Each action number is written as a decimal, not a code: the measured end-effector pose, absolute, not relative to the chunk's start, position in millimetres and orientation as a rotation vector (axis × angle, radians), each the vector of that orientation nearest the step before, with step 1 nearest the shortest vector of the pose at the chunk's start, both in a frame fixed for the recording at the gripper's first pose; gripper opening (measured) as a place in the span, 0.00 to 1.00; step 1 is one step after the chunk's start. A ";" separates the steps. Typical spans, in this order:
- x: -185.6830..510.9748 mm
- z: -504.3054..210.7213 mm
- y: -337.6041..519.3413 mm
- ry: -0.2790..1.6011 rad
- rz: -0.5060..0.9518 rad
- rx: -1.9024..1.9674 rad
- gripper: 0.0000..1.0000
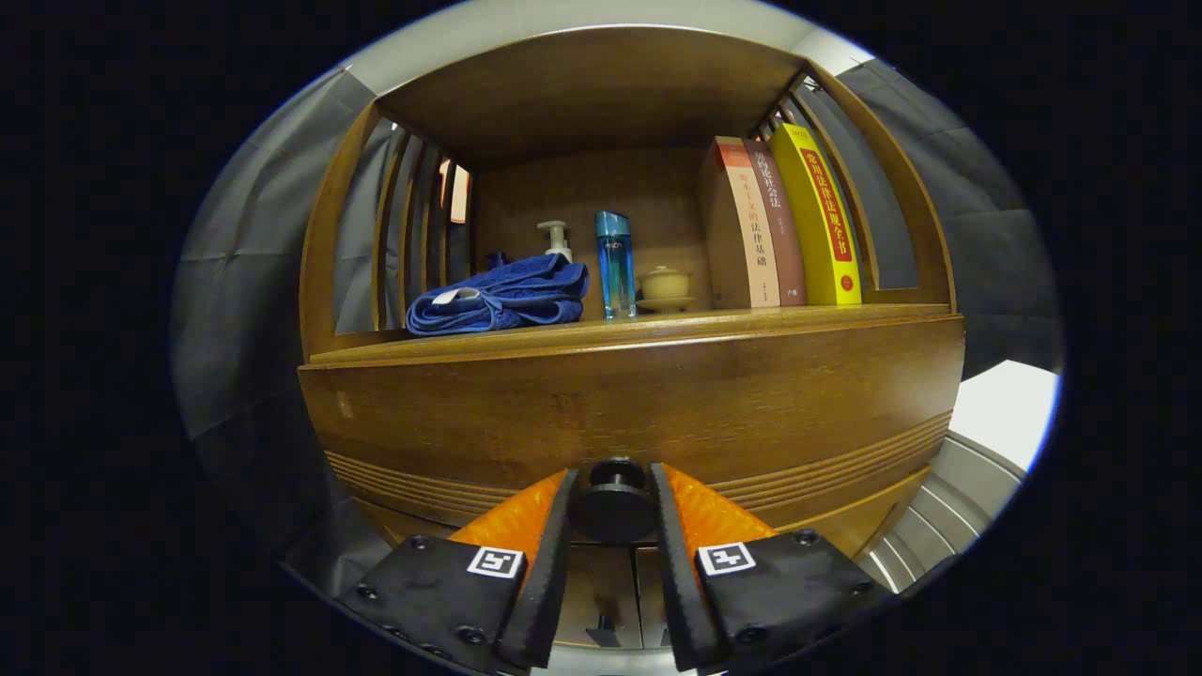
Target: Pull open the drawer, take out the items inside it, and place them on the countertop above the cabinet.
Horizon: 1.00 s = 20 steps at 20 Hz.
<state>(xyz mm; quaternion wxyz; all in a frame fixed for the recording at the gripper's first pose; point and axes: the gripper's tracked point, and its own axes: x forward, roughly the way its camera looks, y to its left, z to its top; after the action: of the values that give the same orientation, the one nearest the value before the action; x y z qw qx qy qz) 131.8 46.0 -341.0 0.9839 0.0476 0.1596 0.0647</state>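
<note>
Closed to a narrow gap, the gripper (615, 488), with the small round dark knob (616, 507) seated squarely between its fingers (552, 554); inner faces right at the knob's sides, apparently touching on both, though firm pressure hard to confirm

Fixed to the wide brown wooden drawer front (639, 404) with grooved lines along its lower edge, that knob, and sticking straight out toward the tool along the same line as the fingers. Drawer seemingly closed or barely started, face flush under the brown wooden countertop ledge (639, 330), contents hidden behind it

So, the deciding relation: knob dead ahead and centred, drawer's travel running straight back along the finger axis. Likely call for a level pull directly rearward, no twist, no sideways drift, lest the knob slip out of the narrow hold

Pose: held low and roughly level, fingers pointed square at the drawer face, looking up slightly at the shelf above

On the countertop beyond: folded dark blue towel (498, 299) to the left, white pump bottle (556, 239) behind it, tall clear blue bottle (615, 265) beside, small pale lidded cup on a saucer (665, 286), then three upright books in tan, brown and yellow (784, 225) to the right. Free landing room mostly along the front edge, by judgement
</note>
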 end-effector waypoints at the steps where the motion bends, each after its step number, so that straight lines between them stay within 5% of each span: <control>1: 134.8 -340.3 45.5 0.320 0.133 0.099 0.52; 20: 34.0 -309.8 36.0 0.377 0.104 0.197 0.45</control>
<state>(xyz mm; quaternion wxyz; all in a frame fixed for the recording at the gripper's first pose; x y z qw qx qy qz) 34.0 36.0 -309.8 0.9761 0.0978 0.1872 0.0516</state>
